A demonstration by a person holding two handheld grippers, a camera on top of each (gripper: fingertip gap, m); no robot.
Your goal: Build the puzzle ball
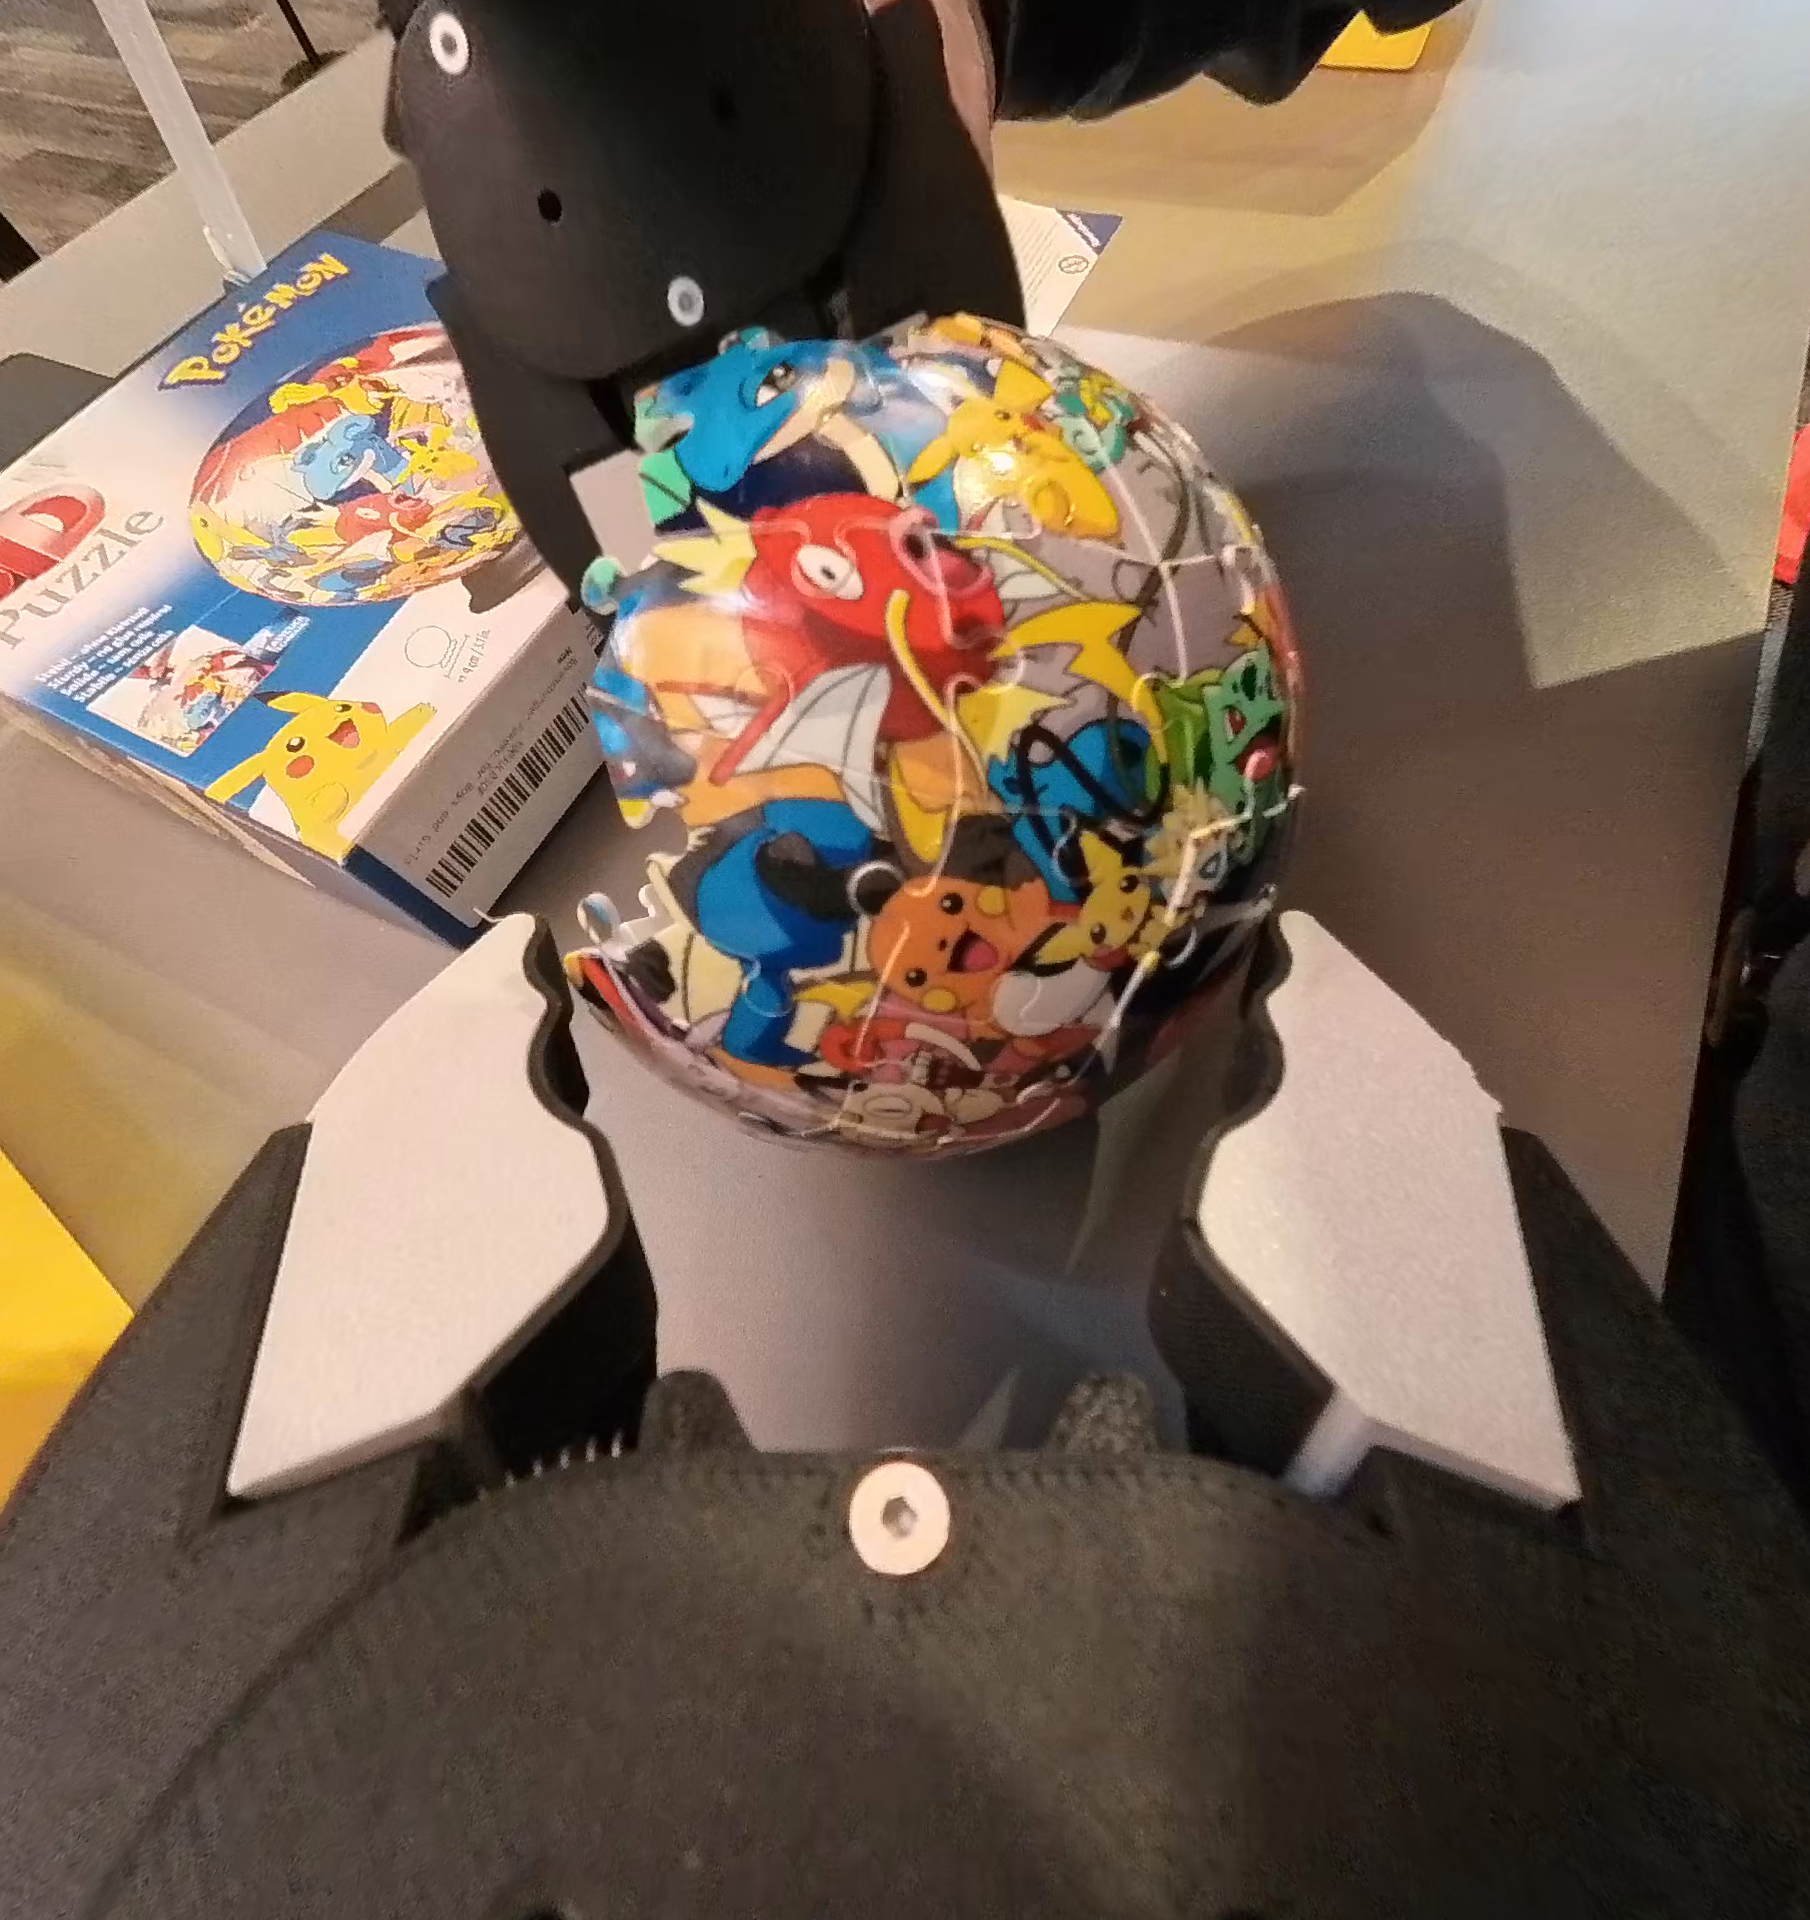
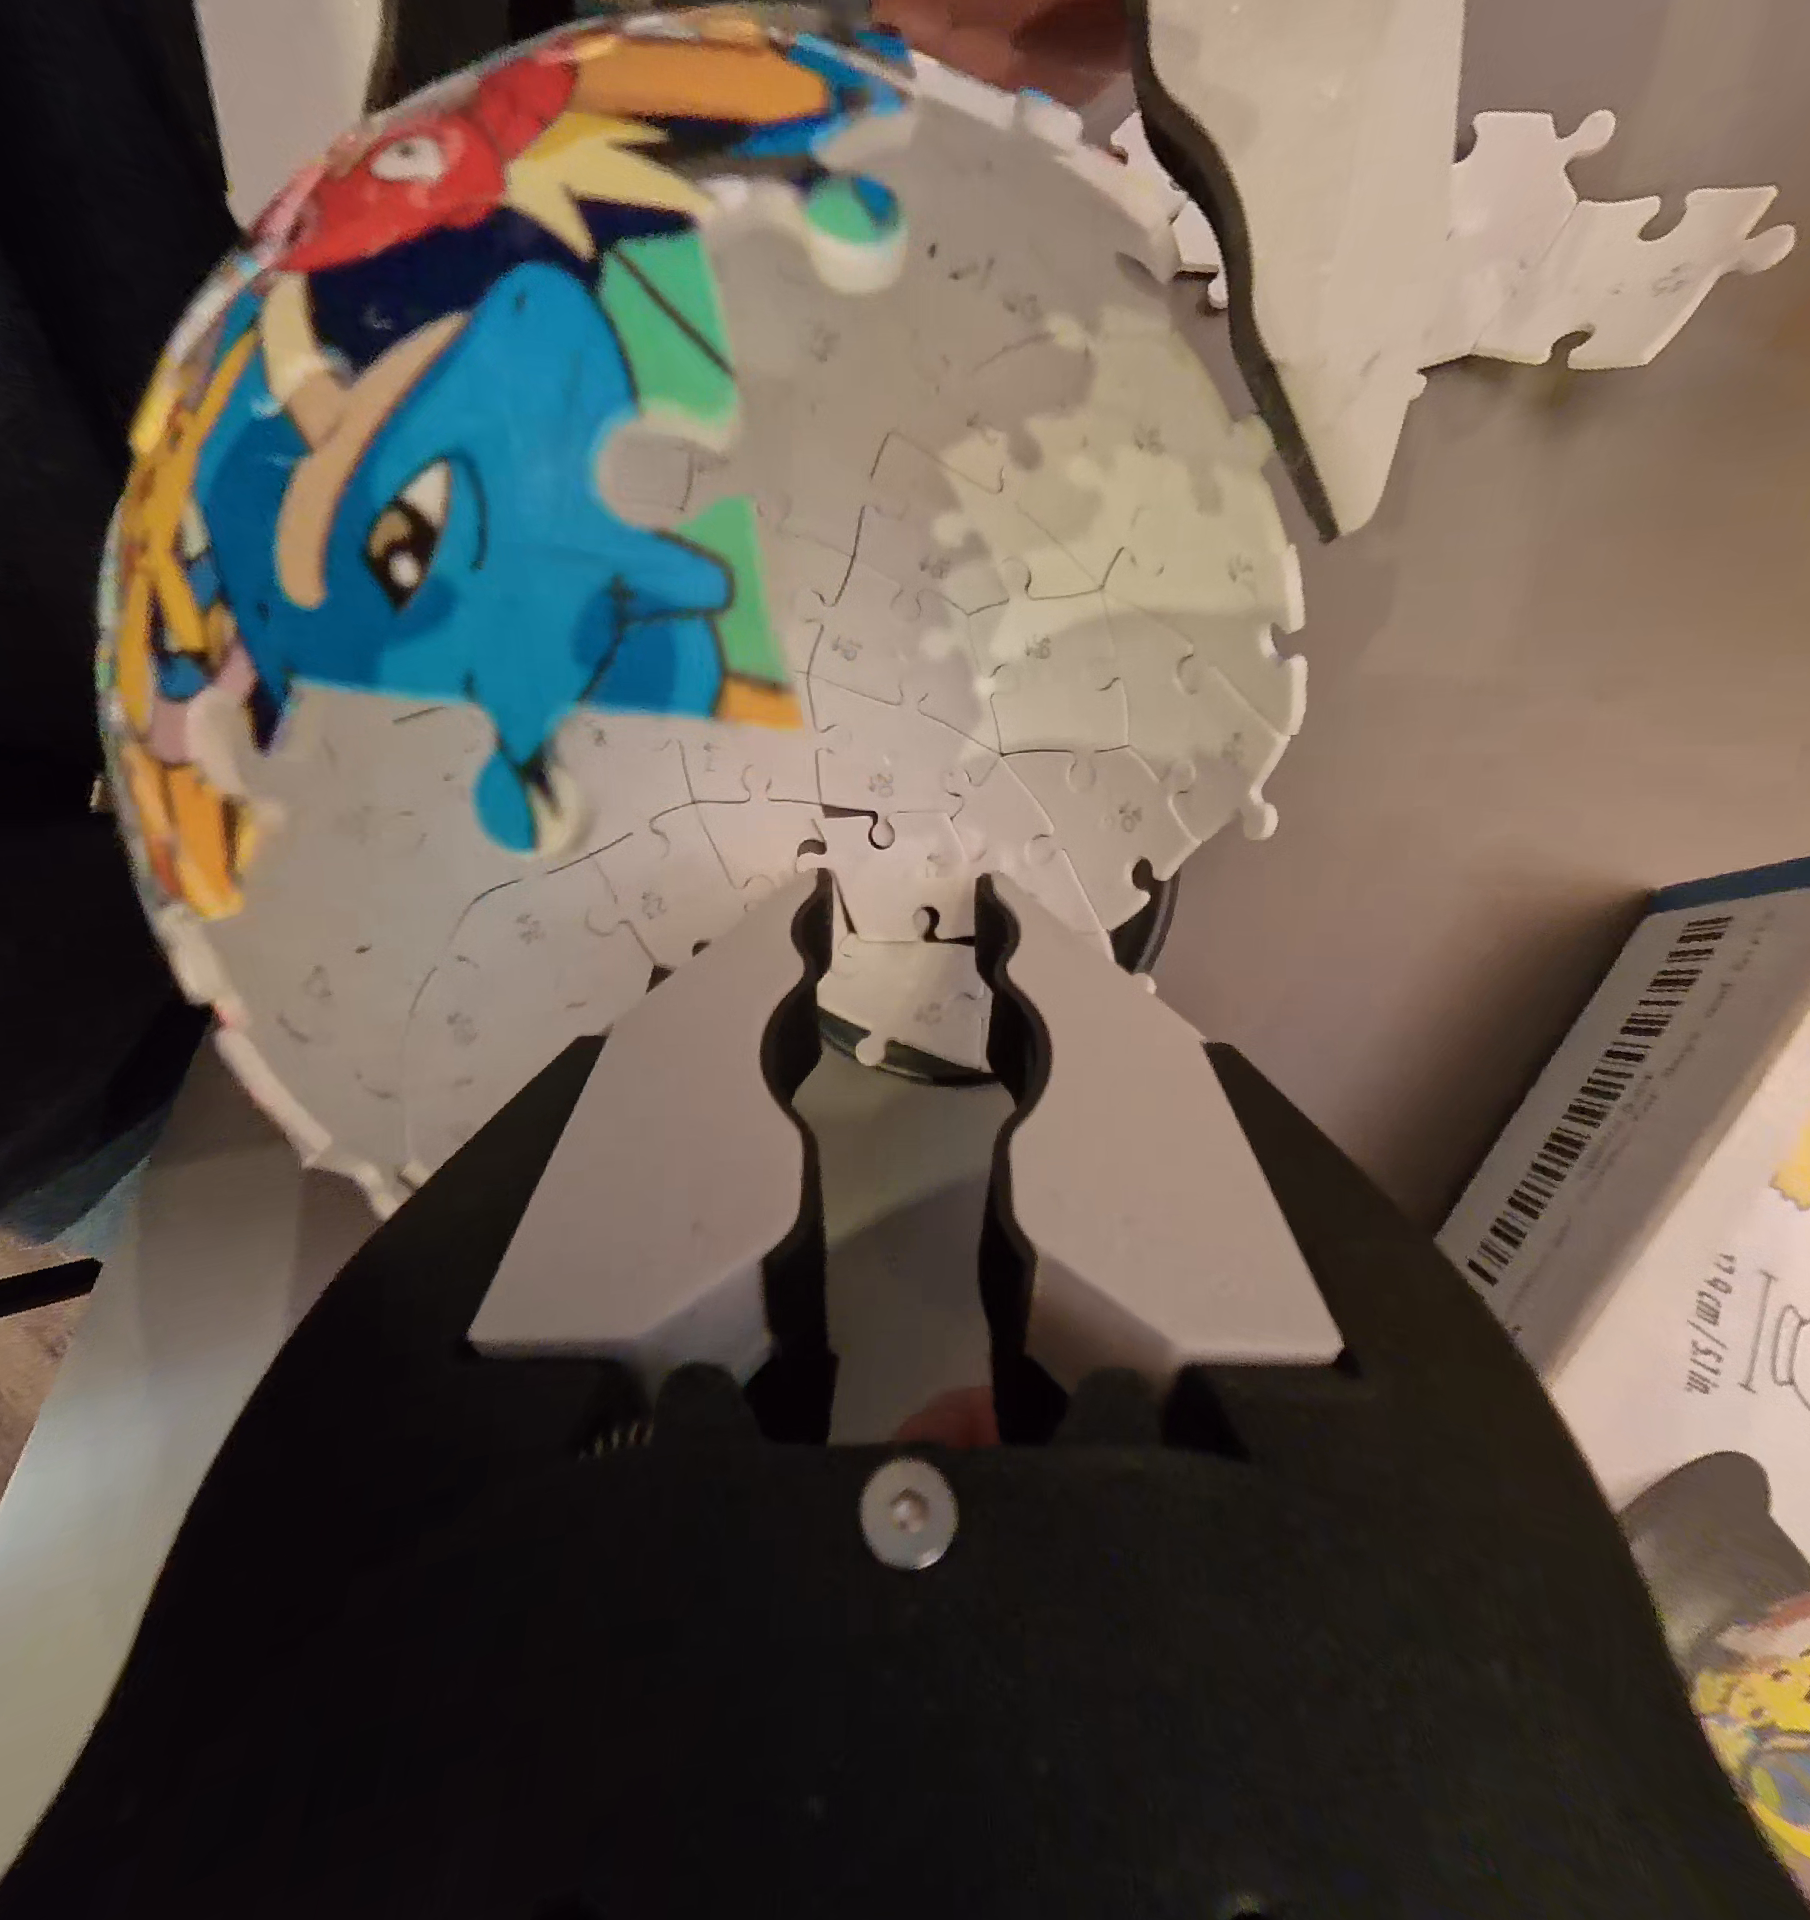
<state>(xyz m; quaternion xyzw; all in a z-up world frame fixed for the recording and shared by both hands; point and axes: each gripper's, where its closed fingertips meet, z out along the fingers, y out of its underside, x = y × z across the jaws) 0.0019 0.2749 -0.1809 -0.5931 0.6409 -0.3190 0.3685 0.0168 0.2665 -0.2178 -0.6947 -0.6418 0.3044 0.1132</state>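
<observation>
The puzzle ball (image 1: 942, 717) is partly built: its printed shell is closed on the side facing the left gripper (image 1: 911, 977), and the other side is open, showing the white backs of the pieces. It sits above the grey table (image 1: 1503, 520) between the left gripper's spread fingers, which flank its lower part. The right gripper (image 2: 906, 904) is nearly closed, pinching a white piece (image 2: 906, 966) at the ball's open rim. A white strip of joined pieces (image 2: 1607, 270) lies on the table beyond. The puzzle box (image 1: 288, 582) lies flat just beside the ball.
</observation>
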